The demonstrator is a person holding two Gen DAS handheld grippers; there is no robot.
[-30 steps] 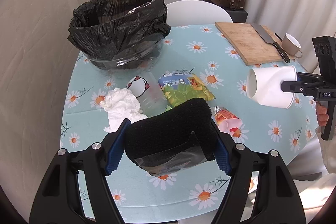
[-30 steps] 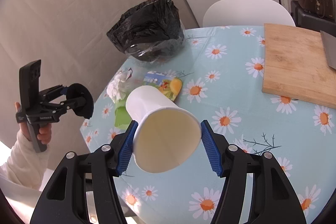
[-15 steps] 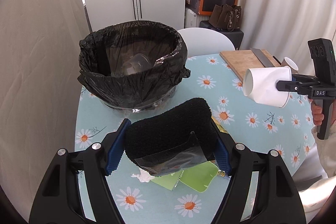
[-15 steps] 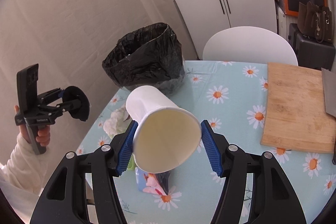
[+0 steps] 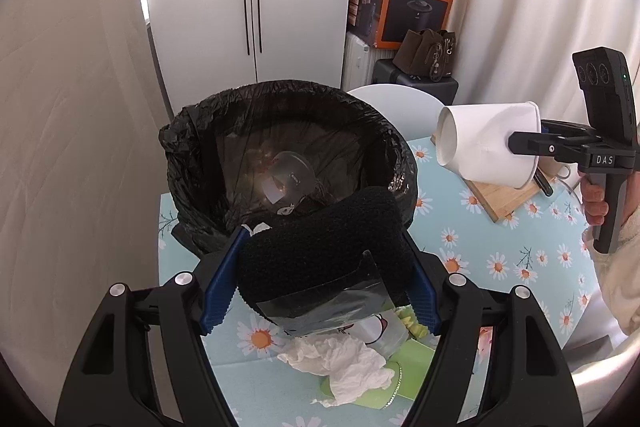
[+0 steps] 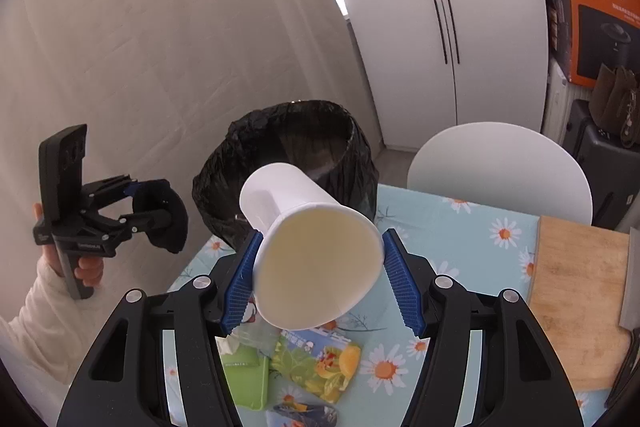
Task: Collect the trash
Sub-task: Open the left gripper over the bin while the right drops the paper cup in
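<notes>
Left claw (image 5: 320, 279) clamped on your black sponge (image 5: 324, 255), poised for lined bin (image 5: 288, 155) | right claw (image 6: 320, 281) grips paper cup (image 6: 316, 251) sideways, ready to tip in

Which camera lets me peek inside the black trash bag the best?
The left wrist view. It looks down into the trash bag, so you see a clear plastic piece lying inside. The right wrist view shows the bag only from the side, its opening partly hidden behind the paper cup.
</notes>
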